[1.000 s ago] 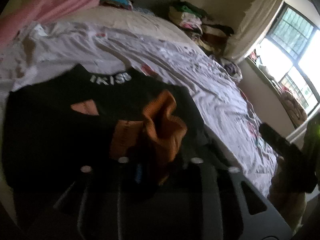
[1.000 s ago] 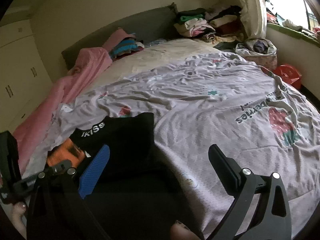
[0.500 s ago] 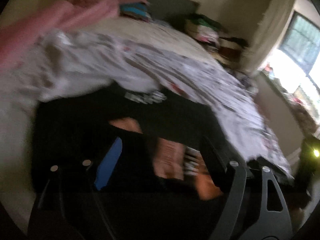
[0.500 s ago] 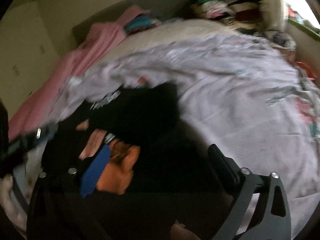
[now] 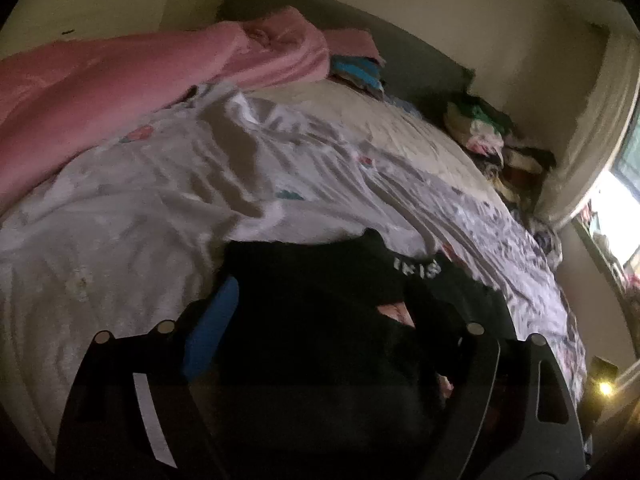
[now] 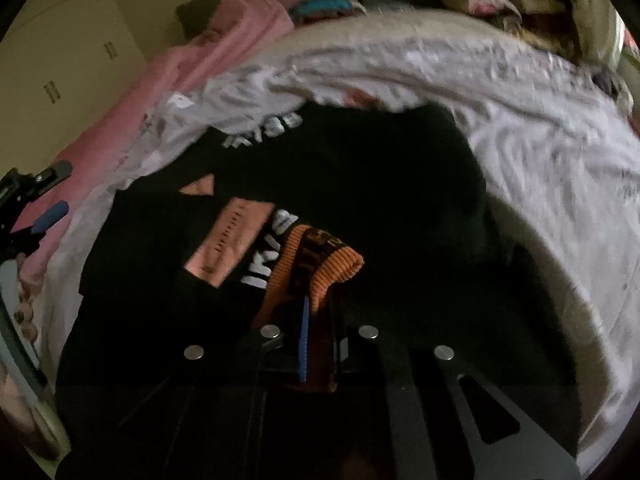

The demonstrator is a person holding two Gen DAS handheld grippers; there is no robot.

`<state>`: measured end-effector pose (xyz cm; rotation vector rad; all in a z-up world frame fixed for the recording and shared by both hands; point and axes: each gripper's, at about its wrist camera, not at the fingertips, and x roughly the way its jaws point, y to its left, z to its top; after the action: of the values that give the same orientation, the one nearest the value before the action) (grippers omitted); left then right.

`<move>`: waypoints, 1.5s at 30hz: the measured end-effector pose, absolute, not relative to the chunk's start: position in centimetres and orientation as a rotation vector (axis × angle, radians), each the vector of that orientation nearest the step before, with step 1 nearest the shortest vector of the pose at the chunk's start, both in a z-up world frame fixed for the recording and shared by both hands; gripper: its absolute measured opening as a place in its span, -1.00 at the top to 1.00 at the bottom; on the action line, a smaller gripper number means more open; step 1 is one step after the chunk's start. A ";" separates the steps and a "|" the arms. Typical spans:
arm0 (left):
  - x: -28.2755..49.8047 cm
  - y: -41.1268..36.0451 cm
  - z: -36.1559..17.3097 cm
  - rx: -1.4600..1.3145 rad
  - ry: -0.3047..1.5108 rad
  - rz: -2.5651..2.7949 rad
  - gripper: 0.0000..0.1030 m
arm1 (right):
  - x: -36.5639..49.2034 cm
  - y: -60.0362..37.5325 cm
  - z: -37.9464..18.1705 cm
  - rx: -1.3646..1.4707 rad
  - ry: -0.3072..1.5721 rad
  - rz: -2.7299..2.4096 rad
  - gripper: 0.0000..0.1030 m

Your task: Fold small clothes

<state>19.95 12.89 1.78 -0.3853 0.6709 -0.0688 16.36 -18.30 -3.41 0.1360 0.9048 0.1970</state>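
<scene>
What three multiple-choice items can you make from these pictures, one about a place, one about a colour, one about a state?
1. Where does the black top lie?
A. on the bed sheet
B. on a chair
C. in a basket

2. What colour is the ribbed cuff at the right gripper?
A. green
B. orange
C. white

3. How does the left gripper stand?
A. shut on the blanket
B. shut on the cuff
C. open

Answers:
1 A, the pale bed sheet shows around the top.
2 B, the ribbing is orange.
3 C, its fingers stand wide apart over the top.
</scene>
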 end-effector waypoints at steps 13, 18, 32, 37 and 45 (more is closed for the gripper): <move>19.7 14.8 1.3 -0.416 0.661 -0.032 -0.50 | 17.2 -15.4 7.7 -0.156 0.571 0.344 0.87; 20.1 13.0 0.8 -0.359 0.686 -0.070 -0.50 | 18.7 -17.7 5.5 -0.121 0.644 0.276 0.87; 20.5 7.2 -1.7 -0.225 0.787 -0.172 -0.50 | 18.8 -20.5 0.4 -0.054 0.763 0.189 0.87; 20.5 6.9 -2.1 -0.221 0.805 -0.184 -0.50 | 18.8 -20.5 -0.1 -0.060 0.778 0.157 0.85; 20.5 6.4 -2.1 -0.209 0.817 -0.186 -0.50 | 18.5 -20.6 0.0 -0.079 0.764 0.112 0.59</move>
<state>20.50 6.38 -2.13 -0.2089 0.8172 -0.1865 18.45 -20.65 0.03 -0.0788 0.7641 0.1125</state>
